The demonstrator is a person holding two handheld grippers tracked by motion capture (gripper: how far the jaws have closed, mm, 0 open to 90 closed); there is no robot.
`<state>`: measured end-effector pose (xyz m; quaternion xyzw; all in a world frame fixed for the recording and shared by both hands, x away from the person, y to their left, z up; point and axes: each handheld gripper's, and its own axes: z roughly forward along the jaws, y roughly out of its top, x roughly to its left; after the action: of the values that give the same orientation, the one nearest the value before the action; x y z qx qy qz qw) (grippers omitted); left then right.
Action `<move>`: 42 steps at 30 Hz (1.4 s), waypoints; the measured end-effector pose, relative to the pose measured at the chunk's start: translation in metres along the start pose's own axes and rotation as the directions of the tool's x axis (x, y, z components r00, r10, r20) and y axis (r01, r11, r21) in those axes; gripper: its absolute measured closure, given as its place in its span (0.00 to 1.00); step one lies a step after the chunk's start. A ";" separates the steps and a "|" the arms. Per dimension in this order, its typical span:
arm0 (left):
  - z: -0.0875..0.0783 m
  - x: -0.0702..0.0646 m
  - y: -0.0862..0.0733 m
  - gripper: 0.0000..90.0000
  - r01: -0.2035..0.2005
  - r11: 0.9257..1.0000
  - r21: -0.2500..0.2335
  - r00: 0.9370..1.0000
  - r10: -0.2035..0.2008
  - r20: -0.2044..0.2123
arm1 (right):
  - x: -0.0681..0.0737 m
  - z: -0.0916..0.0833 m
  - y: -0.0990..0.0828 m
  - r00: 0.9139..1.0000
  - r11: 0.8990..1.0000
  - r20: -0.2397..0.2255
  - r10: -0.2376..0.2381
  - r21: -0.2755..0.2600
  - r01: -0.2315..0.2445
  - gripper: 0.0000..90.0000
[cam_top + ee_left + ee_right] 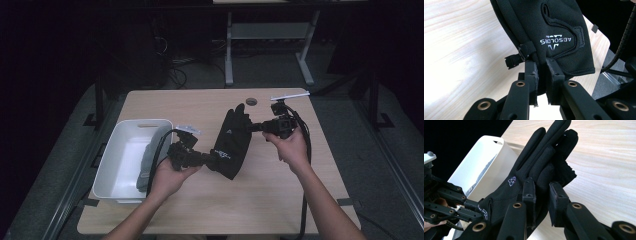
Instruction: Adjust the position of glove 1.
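So I had the black glove [232, 142] held up between both grippers, around the middle of the frame in the high view, just off the wooden table [280, 200]. My left gripper [212, 161] was clamped tight on the cuff end, near the little strap and buckle [517, 57] and the white logo. My right gripper [254, 127] was pinching the finger end, jaws closed on the fabric there.

Other stuff around: a white bin [116, 160] sat at the left of the frame, just beside my left hand [167, 180], with something grey [146, 165] lying inside, too dim to tell what. My left gripper's cable looped over the bin's rim. There was a small round hole [251, 101] in the tabletop near the top edge, above the glove. Nothing sat on the table under the glove.
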<state>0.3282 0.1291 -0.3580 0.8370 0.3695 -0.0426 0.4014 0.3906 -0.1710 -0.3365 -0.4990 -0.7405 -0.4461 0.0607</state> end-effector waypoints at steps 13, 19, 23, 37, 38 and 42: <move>-0.027 0.011 -0.010 0.90 0.012 1.000 -0.025 0.999 -0.013 -0.029 | 0.016 0.018 0.012 0.999 1.000 -0.048 -0.011 0.011 0.012 0.86; -0.039 0.014 -0.014 0.90 0.016 0.999 -0.031 0.999 -0.017 -0.038 | 0.027 0.027 0.017 0.998 1.000 -0.063 -0.023 0.017 0.024 0.86; -0.045 0.016 -0.017 0.90 0.021 0.999 -0.042 0.999 -0.023 -0.042 | 0.032 0.031 0.021 0.997 0.999 -0.074 -0.023 0.021 0.025 0.86; -0.066 0.026 -0.024 0.90 0.032 0.997 -0.067 0.997 -0.036 -0.064 | 0.046 0.046 0.033 0.992 0.999 -0.123 -0.026 0.016 0.028 0.86; -0.068 0.027 -0.024 0.90 0.034 0.997 -0.067 0.997 -0.039 -0.065 | 0.048 0.047 0.034 0.992 0.999 -0.127 -0.028 0.015 0.030 0.86; -0.075 0.030 -0.027 0.90 0.039 0.996 -0.077 0.996 -0.045 -0.072 | 0.053 0.052 0.037 0.990 0.999 -0.133 -0.040 0.014 0.043 0.86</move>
<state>0.3153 0.2097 -0.3358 0.8143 0.4029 -0.0061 0.4179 0.4121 -0.0933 -0.3166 -0.4522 -0.7487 -0.4733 0.1046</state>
